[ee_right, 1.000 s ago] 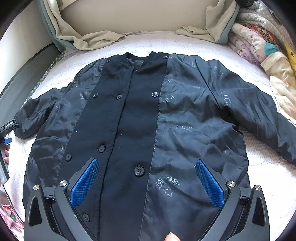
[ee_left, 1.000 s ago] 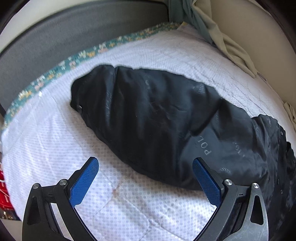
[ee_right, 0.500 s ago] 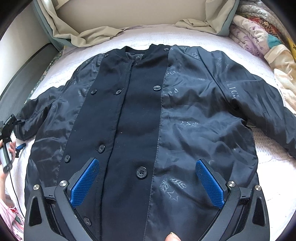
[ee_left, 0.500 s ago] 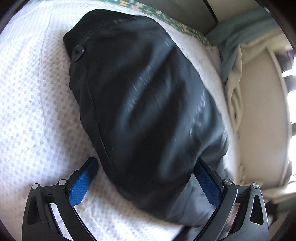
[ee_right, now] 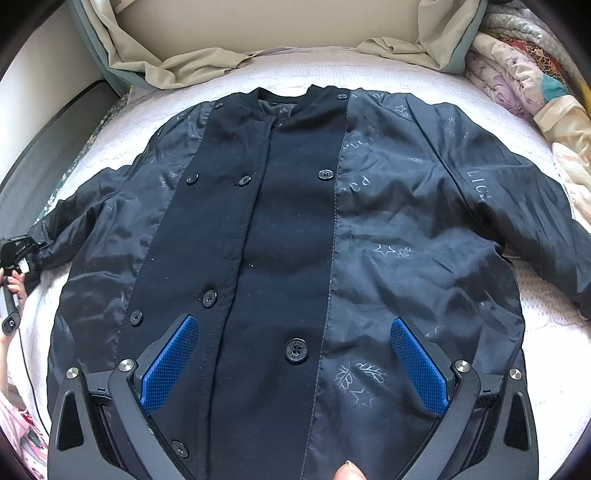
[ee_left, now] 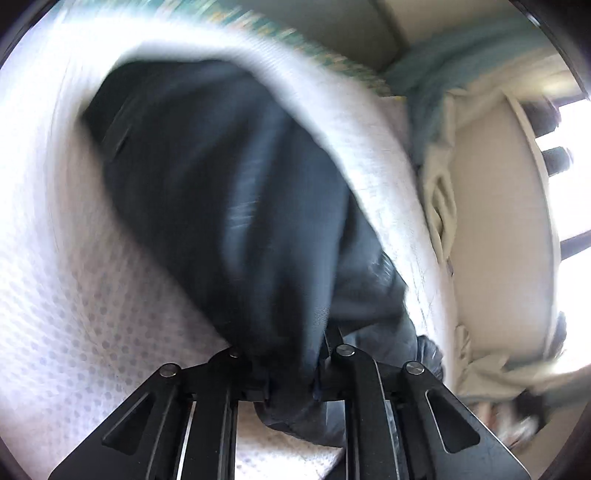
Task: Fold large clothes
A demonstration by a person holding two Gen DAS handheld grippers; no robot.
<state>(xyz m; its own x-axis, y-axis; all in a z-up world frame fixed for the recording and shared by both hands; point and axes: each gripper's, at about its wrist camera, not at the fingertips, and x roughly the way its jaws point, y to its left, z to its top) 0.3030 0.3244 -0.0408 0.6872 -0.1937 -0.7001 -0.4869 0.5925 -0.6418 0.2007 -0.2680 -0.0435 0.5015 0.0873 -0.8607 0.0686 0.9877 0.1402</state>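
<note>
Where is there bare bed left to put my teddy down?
Bare white dotted quilt shows below the black shiny coat's right sleeve, and a strip runs between its collar and the beige sheet. The middle is all coat; the flowery blanket pile crowds the right edge.

- I'm over a bed w/ white dotted quilt (ee_right: 535,314)
- beige headboard (ee_right: 295,26) ahead, beige sheet (ee_right: 192,66) bunched at its base
- floral blankets (ee_right: 517,74) piled on my right
- bright window (ee_left: 574,177) w/ daylight
</note>
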